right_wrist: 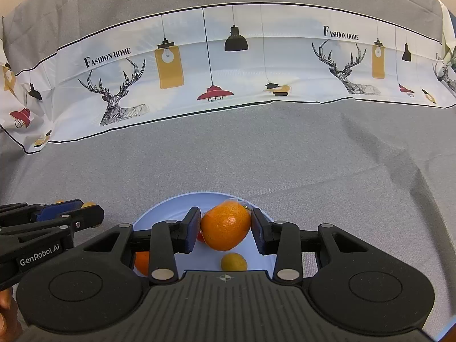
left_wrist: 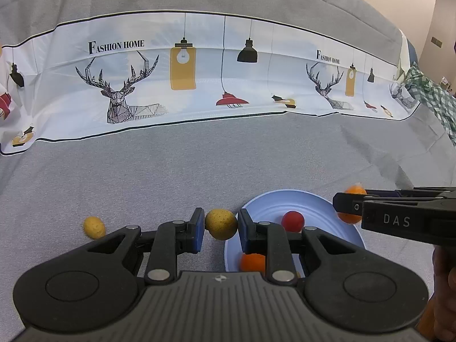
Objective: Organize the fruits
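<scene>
My left gripper [left_wrist: 221,225] is shut on a yellow lemon [left_wrist: 221,224], held at the left rim of the light blue plate [left_wrist: 273,202]. A red fruit [left_wrist: 292,220] and an orange [left_wrist: 252,262] lie in the plate. A second yellow lemon [left_wrist: 94,227] lies on the grey cloth to the left. My right gripper [right_wrist: 225,228] is shut on a plastic-wrapped orange [right_wrist: 226,226] above the plate [right_wrist: 159,213]. Below it lie a small yellow fruit [right_wrist: 233,261], an orange [right_wrist: 142,262] and a partly hidden red fruit [right_wrist: 200,237].
The grey cloth [left_wrist: 171,176] covers the table, with a printed white band [left_wrist: 199,79] across the back. A green checked cloth [left_wrist: 430,97] lies at the far right. The other gripper enters each view from the side [left_wrist: 399,213] [right_wrist: 51,222].
</scene>
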A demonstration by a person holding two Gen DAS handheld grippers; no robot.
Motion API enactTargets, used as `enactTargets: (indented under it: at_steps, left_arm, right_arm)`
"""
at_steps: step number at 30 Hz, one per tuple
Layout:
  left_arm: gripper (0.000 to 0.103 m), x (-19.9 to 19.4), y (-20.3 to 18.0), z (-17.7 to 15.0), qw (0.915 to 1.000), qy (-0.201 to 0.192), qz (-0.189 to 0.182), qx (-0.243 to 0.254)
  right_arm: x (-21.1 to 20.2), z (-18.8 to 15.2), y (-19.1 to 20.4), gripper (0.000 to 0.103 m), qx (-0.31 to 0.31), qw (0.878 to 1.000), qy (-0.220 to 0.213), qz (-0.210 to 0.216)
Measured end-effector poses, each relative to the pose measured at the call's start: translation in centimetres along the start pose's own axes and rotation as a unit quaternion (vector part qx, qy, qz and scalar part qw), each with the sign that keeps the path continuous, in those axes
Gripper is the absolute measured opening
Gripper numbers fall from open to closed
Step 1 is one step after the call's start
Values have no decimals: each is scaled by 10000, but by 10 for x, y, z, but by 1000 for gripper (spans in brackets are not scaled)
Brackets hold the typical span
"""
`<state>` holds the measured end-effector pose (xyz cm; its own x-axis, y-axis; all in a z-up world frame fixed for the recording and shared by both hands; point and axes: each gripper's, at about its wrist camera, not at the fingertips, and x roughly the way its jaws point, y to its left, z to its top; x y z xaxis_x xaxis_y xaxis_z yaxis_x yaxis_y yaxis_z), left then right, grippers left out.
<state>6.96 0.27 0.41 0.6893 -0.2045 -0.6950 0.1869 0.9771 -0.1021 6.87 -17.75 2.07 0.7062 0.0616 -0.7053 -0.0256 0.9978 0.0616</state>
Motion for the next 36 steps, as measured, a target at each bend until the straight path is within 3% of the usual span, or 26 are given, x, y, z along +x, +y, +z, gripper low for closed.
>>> enactTargets:
  at_steps: [10, 15, 22, 30, 33, 36]
  left_arm:
    - [27, 0, -4, 0, 9999, 63, -102, 8]
    - [27, 4, -14, -4, 9980, 275, -543, 174]
    - [27, 13, -42, -23, 9881, 710, -1239, 574]
    - [27, 20, -59, -34, 9807, 931, -1497, 845]
    - [35, 21, -60, -35, 9802, 935, -1515, 865]
    - [35, 21, -58, -33, 9811, 932, -1478, 827]
  right_arm:
    - [2, -2, -3, 40, 9, 9999, 54, -127]
    - [3, -2, -5, 40, 25, 9998, 117, -160]
    - [6, -3, -2, 40, -61, 9996, 268, -117]
    - [9, -3, 0, 40, -80, 9993, 359, -27]
    - [10, -4, 0, 41, -75, 9992, 403, 19]
    - [8, -3, 2, 41, -80, 9993, 355, 10]
